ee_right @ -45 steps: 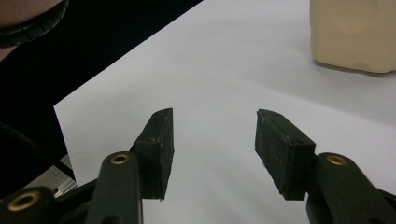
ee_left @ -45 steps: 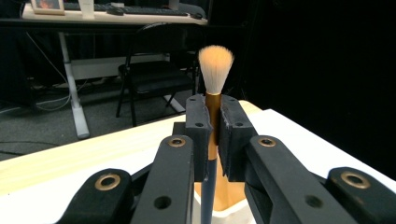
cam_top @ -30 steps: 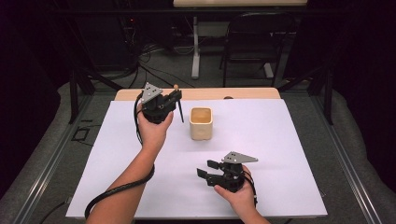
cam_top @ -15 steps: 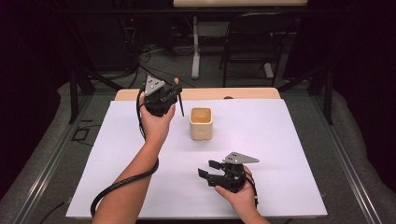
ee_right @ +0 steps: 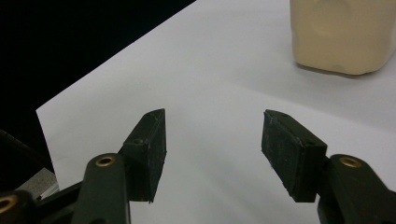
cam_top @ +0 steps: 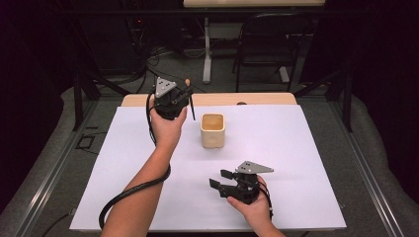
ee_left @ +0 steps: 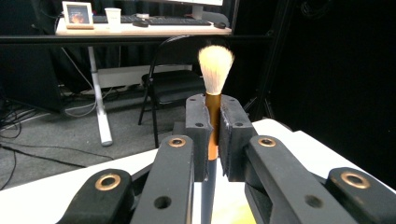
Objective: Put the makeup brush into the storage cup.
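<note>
My left gripper (cam_top: 183, 97) hovers over the far left of the white sheet (cam_top: 296, 148), left of the cream square cup (cam_top: 212, 130). It is shut on a brush (ee_left: 215, 70): pale bristles point up, and a copper ferrule sits between the pads (ee_left: 197, 126). The dark handle (cam_top: 192, 111) hangs down toward the cup's left side. My right gripper (cam_top: 218, 178) rests low near the front edge, pointing left. It stands open (ee_right: 212, 140) with bare sheet between its jaws. The cup (ee_right: 343, 35) stands beyond them, apart.
A wooden table edge (cam_top: 267, 98) shows past the sheet's far side. Behind it stand a black folding chair (cam_top: 269, 44) and a desk leg (cam_top: 206, 49). Dark floor and metal rails flank the table. A cable (cam_top: 133, 190) trails from the left gripper.
The left hand has shifted slightly toward the far edge and turned, with the brush still gripped. The right hand has not moved.
</note>
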### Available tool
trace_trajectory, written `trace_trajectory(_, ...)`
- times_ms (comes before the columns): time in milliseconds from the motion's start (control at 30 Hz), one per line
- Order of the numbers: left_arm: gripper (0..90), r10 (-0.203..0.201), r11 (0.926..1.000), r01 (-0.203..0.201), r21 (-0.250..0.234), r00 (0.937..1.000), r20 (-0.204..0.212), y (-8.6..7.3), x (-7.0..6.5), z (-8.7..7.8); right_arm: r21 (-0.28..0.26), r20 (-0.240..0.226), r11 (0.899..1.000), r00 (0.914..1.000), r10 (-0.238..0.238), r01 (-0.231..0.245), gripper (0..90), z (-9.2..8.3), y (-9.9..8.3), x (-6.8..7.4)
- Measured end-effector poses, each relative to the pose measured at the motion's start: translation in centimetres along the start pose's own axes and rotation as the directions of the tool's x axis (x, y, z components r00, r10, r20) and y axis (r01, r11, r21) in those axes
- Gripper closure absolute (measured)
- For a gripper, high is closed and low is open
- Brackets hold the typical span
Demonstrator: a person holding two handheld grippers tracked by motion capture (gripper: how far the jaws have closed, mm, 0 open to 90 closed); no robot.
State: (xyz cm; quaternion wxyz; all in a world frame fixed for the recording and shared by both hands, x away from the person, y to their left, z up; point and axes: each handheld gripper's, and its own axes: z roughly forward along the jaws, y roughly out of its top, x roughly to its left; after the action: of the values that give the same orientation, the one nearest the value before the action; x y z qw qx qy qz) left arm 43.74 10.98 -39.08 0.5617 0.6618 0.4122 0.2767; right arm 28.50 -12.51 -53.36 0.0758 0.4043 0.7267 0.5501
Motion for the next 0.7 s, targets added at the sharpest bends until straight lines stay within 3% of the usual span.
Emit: trace_trajectory(700, 83.7, 0.000, 1.0000, 0.000, -0.007, 0.9983, 0.058, 0.0, -2.0, 0.7, 0.004, 0.006, 1.000, 1.0000, 0.004, -0.004, 40.1, -0.1, 0.0, 0.0)
